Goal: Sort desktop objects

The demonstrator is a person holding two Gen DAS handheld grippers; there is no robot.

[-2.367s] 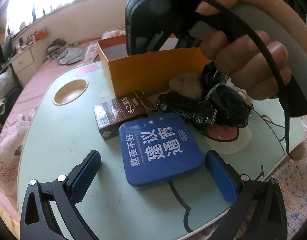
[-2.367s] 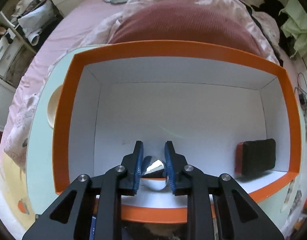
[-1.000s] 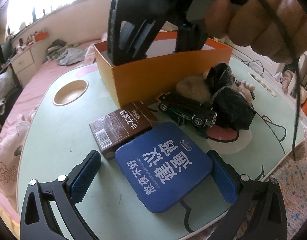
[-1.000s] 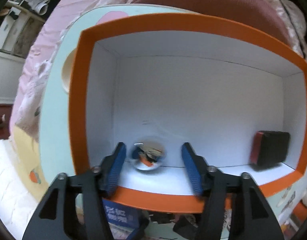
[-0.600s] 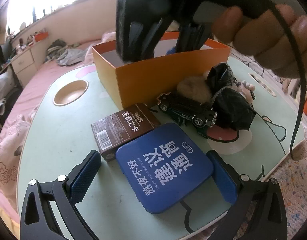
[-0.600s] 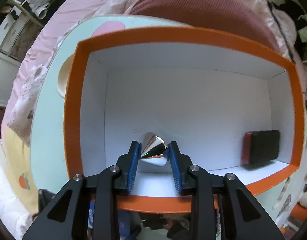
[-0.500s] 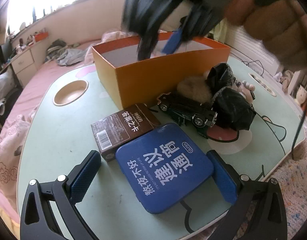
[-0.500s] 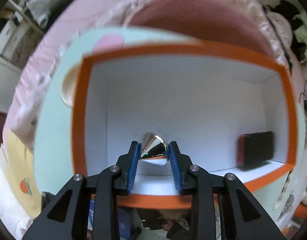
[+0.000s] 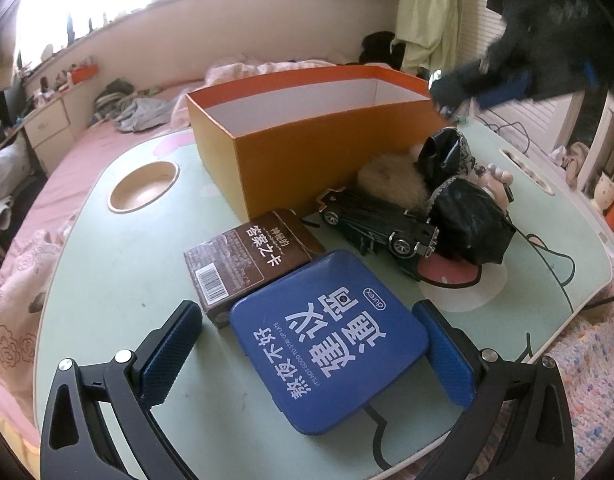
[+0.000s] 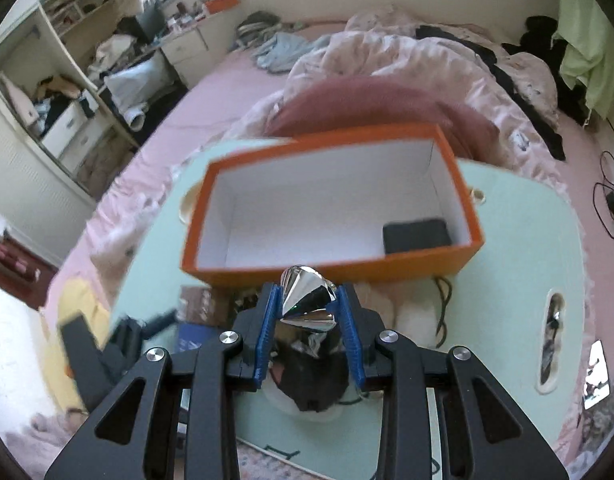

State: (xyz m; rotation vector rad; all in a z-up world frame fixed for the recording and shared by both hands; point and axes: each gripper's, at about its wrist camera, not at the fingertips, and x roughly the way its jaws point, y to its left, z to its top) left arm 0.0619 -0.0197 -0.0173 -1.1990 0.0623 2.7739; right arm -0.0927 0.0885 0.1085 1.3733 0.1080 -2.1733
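My right gripper (image 10: 307, 298) is shut on a shiny silver cone (image 10: 305, 294), held in the air above the near wall of the orange box (image 10: 331, 270). A black pad (image 10: 417, 234) lies in the box's right corner. In the left wrist view the right gripper (image 9: 503, 88) is a dark blur above the orange box's (image 9: 307, 160) right end. My left gripper (image 9: 307, 320) stands open low over the table. A blue tin (image 9: 331, 340) lies between its fingers (image 9: 171, 344), which do not press on it.
On the pale green table (image 9: 107, 280), a brown card box (image 9: 255, 256) sits against the tin. Past it are a dark toy car (image 9: 379, 220), a furry lump (image 9: 391, 180) and a black pouch (image 9: 467, 220). A round cup recess (image 9: 143, 186) is at left. Bedding surrounds the table.
The right gripper closed on the silver cone lying in the box, then lifted it up and out towards the near side. The left gripper and the tin stayed put.
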